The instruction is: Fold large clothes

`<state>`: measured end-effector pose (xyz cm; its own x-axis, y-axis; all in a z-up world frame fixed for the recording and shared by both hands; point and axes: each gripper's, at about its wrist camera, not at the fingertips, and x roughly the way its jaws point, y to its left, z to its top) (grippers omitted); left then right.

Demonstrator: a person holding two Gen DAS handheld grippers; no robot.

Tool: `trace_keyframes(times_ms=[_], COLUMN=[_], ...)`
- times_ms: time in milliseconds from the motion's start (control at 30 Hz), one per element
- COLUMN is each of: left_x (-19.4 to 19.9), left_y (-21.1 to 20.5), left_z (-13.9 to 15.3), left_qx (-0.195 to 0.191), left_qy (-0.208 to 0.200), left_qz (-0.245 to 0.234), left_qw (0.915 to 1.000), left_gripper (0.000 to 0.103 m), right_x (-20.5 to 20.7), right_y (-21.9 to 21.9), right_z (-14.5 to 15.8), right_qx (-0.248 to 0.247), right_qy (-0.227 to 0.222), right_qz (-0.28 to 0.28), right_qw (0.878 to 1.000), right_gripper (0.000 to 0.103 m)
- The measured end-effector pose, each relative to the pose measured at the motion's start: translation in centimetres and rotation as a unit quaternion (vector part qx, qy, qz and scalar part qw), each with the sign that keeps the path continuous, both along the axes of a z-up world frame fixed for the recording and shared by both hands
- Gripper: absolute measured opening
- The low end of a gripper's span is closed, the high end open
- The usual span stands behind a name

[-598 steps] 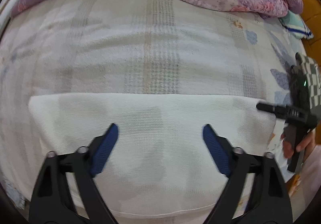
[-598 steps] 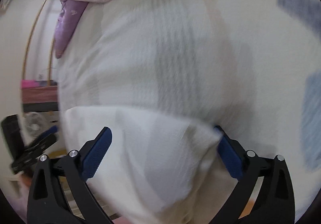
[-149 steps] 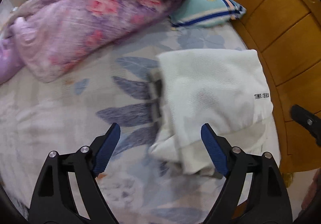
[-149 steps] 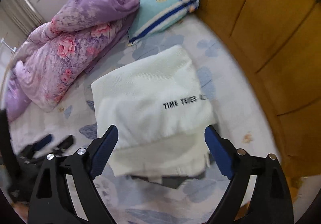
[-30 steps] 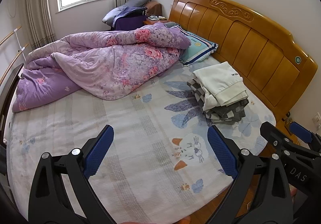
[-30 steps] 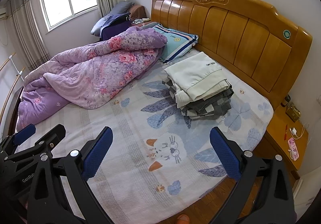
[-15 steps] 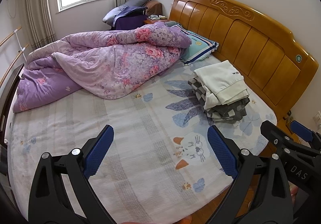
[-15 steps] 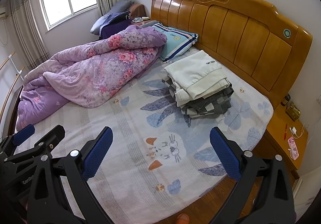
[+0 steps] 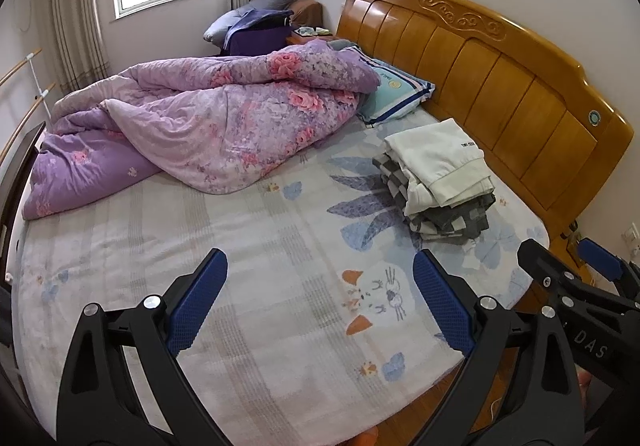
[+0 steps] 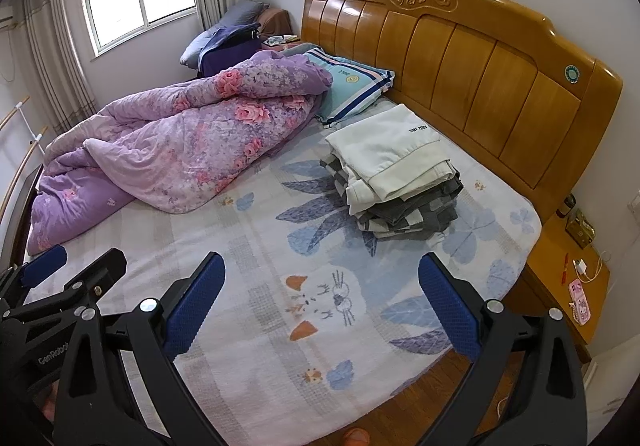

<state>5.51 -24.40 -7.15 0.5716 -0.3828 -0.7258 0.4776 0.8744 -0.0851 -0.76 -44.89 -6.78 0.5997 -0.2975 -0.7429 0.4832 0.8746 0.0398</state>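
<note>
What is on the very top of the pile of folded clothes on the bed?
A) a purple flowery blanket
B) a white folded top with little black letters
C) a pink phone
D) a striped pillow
B: the white folded top with small black lettering lies on top of the checkered clothes in the pile.

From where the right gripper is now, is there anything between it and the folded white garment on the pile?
Nothing visible. Between the open right gripper and the white garment lies only bare bedsheet; the purple quilt stays aside.
</note>
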Motion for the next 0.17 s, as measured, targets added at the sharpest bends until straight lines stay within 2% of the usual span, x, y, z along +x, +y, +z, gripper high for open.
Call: trace_keyframes(times_ms=[167], left_x=[-0.31], left_y=[-0.03], left_z=[0.29], left_qx=[-0.002], left_qy=[-0.004], left_qz=[0.001], left_qw=[1.0], left_gripper=[0.094], right_x=[0.05], right_y=[0.12], right_z=[-0.15], right_qx=[0.0], right_qy=[0.001], right_qz=[0.003], right_qw=[1.0], right_gripper=[0.094])
